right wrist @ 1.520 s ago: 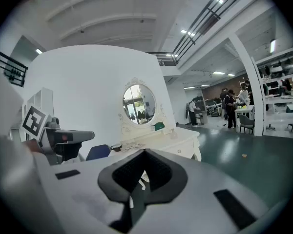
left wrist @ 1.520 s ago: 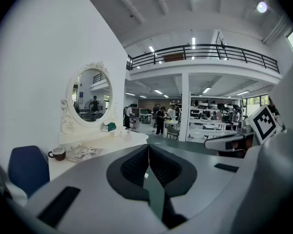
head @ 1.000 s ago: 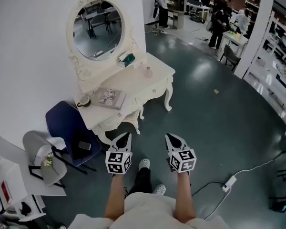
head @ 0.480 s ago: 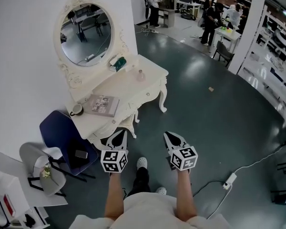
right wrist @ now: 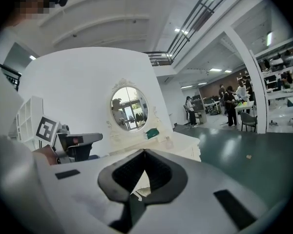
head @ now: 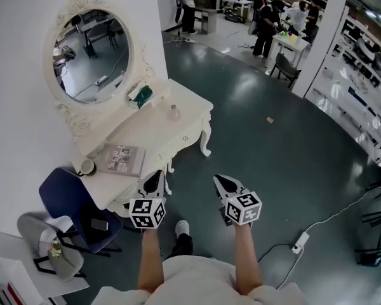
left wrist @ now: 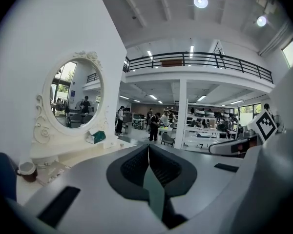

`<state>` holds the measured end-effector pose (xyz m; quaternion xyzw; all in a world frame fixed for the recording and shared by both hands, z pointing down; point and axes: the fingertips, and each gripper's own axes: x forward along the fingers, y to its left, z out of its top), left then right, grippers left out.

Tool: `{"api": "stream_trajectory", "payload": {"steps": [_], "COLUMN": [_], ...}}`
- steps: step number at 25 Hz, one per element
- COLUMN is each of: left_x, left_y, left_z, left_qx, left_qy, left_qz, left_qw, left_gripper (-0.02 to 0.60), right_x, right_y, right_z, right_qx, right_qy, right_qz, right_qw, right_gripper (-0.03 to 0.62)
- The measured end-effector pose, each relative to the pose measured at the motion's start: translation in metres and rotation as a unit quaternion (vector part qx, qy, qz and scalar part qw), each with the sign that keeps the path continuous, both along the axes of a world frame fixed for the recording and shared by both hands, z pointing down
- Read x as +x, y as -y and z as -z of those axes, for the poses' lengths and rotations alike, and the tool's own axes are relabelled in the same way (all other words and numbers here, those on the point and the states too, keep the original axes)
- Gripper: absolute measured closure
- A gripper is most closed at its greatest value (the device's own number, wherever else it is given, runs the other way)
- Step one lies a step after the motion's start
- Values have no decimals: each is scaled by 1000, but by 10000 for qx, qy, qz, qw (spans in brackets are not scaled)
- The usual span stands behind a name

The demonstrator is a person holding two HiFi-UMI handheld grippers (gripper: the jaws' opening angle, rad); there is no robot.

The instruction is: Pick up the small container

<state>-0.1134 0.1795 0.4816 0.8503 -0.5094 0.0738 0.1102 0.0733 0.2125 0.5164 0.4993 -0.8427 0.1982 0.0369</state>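
Note:
The small container, a pale pink bottle, stands toward the far end of the white dressing table, beside a teal box under the oval mirror. I hold both grippers low in front of my body, well short of the container. My left gripper hangs over the table's near corner, jaws shut and empty. My right gripper is over the dark floor, also shut with nothing in it. In the left gripper view the closed tips point past the table; in the right gripper view the tips face the mirror.
A magazine and a mug lie on the table's near end. A blue chair with a phone and a grey chair stand at the left. A power strip with cable lies on the floor at the right. People stand far back.
The head view has swung, so the table and mirror sit further left and lower in frame. Both grippers have stayed shut and drifted slightly up in the picture.

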Motion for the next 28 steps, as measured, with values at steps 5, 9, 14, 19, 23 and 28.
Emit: {"api": "stream_trajectory", "payload": {"steps": [5,9,14,19,23,28], "left_x": [-13,-25,-41,-59,-74,-72], "left_y": [56,97,144,175,187,202], "left_z": [4,7,8,-4,-14,-23], "left_qx": [-23,6,64,57,-31,-117], "left_qy": [-48,-70,-19,172,123,-28], "left_qz": [16,-6,-83,-260,-254,-328], "left_qw": [10000,10000,9999,9995,9996,9994], "left_gripper": [552,552,552,552,552,552], "right_x": [0,-12,-33,-45,-55,-56], "right_y": [53,92,137,173,184,192], "right_z": [9,11,8,-3,-14,-24], "right_qx": [32,60,96,52,-62,-196], "right_qy": [42,56,65,123,45,-54], "right_qz": [-201,-270,-311,-506,-498,-528], "right_qw": [9998,9996,9994,9986,9987,9984], "right_gripper": [579,579,579,579,579,579]}}
